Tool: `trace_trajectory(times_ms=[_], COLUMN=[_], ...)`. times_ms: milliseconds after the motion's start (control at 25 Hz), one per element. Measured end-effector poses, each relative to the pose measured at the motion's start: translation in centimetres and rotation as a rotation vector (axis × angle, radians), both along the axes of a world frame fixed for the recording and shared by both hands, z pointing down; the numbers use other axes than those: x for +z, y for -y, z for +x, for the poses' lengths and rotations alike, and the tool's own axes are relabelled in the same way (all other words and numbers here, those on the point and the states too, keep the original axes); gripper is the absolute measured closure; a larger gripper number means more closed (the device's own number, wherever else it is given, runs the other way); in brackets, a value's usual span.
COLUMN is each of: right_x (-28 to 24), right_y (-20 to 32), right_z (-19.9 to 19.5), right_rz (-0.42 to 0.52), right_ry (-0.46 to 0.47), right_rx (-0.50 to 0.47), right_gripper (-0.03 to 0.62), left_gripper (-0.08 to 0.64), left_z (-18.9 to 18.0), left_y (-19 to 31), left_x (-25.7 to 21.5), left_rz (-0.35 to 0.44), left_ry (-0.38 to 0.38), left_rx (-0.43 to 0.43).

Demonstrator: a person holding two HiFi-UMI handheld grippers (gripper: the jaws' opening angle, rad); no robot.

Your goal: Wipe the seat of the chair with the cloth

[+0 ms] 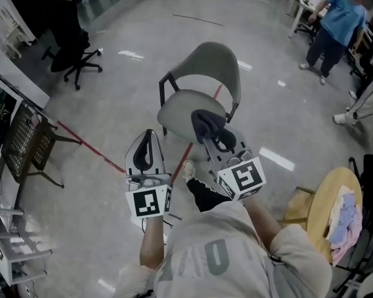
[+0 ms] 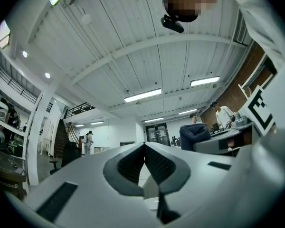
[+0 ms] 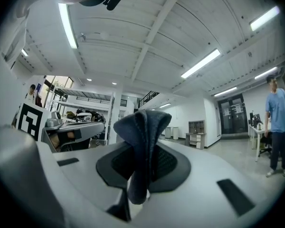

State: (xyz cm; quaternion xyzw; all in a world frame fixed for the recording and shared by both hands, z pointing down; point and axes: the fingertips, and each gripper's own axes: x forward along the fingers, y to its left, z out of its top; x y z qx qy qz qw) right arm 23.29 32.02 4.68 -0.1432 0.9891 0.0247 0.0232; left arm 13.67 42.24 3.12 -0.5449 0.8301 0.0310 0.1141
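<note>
At the centre of the head view, one grey chair (image 1: 202, 73) is standing on the floor, its seat (image 1: 177, 112) bare. The right tongs (image 1: 209, 136) are clamping one dark blue cloth (image 1: 206, 123) between their tips. In that view the cloth is showing over the near right edge of the seat, and whether it is touching the seat cannot be told. In the right gripper view the cloth (image 3: 142, 137) is bunching up above the tips and hanging down between them. The left tongs (image 1: 150, 134) are pressing together on nothing, low and left of the seat. At lower right, a tan wooden seat (image 1: 328, 194) is carrying a small pile of pink and pale blue fabric (image 1: 345, 222). One black office chair (image 1: 71, 54) is standing at upper left.
</note>
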Motion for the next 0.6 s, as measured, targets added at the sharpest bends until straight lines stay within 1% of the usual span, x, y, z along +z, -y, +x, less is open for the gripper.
trace_trajectory(times_ms=[80, 200, 280, 400, 480, 600], right_x=[-0.2, -0.8, -1.1, -1.7, -1.5, -0.8], right_y=[3.0, 8.1, 11.3, 15.5, 18.0, 20.6], right_z=[-3.6, -9.0, -11.8, -16.0, -18.9, -22.2], right_rz=[0.000, -0.004, -0.008, 0.011, 0.007, -0.012], right_ry=[0.012, 0.018, 0.015, 0.021, 0.023, 0.015], right_rx=[0.012, 0.018, 0.009, -0.004, 0.000, 0.026], right_gripper=[0.533, 0.534, 0.534, 0.532, 0.532, 0.532], left_gripper=[0.545, 0.545, 0.545, 0.545, 0.545, 0.545], left_z=[-3.9, -9.5, -12.3, -16.5, -19.2, -22.1], left_y=[2.4, 6.8, 10.2, 15.0, 17.8, 21.1], left_x=[-0.1, -0.8, -1.7, -2.8, -2.8, -2.0], left_rz=[0.002, 0.007, 0.011, 0.032, 0.035, 0.026], left_ry=[0.012, 0.007, 0.017, 0.046, 0.042, 0.034], left_rx=[-0.015, -0.026, -0.019, -0.011, -0.001, 0.024])
